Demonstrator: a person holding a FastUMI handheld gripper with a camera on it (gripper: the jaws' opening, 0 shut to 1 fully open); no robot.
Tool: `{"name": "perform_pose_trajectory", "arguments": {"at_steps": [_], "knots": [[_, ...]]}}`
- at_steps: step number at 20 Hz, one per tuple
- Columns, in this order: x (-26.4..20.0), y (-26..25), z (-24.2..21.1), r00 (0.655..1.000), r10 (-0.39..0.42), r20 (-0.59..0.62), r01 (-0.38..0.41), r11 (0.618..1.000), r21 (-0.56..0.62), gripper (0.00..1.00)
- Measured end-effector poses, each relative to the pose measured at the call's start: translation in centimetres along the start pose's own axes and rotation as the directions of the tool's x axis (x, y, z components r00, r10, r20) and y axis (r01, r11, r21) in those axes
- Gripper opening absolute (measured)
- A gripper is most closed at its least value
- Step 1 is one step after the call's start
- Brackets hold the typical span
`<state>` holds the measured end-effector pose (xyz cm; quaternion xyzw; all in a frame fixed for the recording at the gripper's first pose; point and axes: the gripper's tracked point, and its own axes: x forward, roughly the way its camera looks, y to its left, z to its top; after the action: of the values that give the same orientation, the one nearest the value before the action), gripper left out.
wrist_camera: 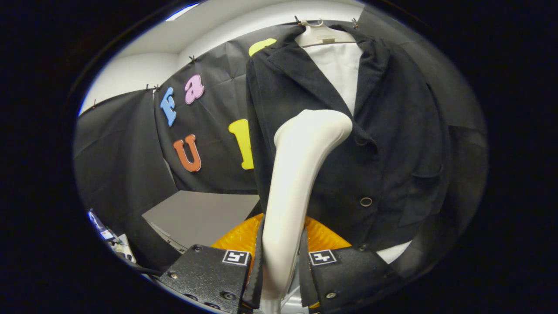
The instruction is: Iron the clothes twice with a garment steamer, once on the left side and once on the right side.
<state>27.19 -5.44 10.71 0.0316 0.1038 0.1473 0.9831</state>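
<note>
Tool [281,261] clamped on the garment steamer [296,183] handle, both fingers pressing its sides, head angled up toward 1 o'clock against the dark jacket [392,144], ready for a pass. Hanging from a hanger [320,37], lapels open. Button [366,201] near 3 o'clock could snag. Orange basket [237,237] below; grey counter [200,216] at 9 o'clock.

A cream-white garment steamer [301,174] stands before a black jacket [392,152] with white lining, above an orange ribbed basket [237,237].
</note>
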Motion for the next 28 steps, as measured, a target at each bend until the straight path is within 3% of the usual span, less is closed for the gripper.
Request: {"name": "perform_pose_trajectory", "arguments": {"at_steps": [28], "knots": [[1.2,-5.5,-15.5,0.982,-0.02,-0.188,0.036,0.996,0.085,0.37]]}}
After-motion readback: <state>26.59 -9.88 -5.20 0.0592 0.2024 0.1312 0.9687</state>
